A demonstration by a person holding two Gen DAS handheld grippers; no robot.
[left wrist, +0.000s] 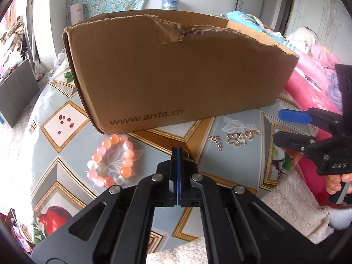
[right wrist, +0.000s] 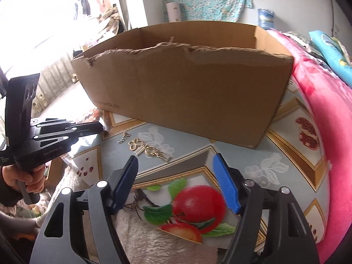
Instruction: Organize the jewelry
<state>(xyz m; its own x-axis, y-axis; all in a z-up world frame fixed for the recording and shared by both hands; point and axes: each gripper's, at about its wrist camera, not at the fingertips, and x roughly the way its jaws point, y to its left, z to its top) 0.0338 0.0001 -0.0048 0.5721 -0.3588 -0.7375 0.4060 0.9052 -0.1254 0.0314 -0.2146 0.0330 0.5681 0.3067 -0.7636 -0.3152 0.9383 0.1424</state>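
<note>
Pinching a thin gold ring (left wrist: 186, 154), L tool (left wrist: 178, 151) angled down, R tool (right wrist: 176, 165) spread, empty.

A cardboard box (left wrist: 180, 70) stands at the far side of the table (left wrist: 237, 123), with a bead bracelet (left wrist: 112, 160) lying near its left end and a cluster of small metal jewelry (left wrist: 235, 139) well to the right.
</note>
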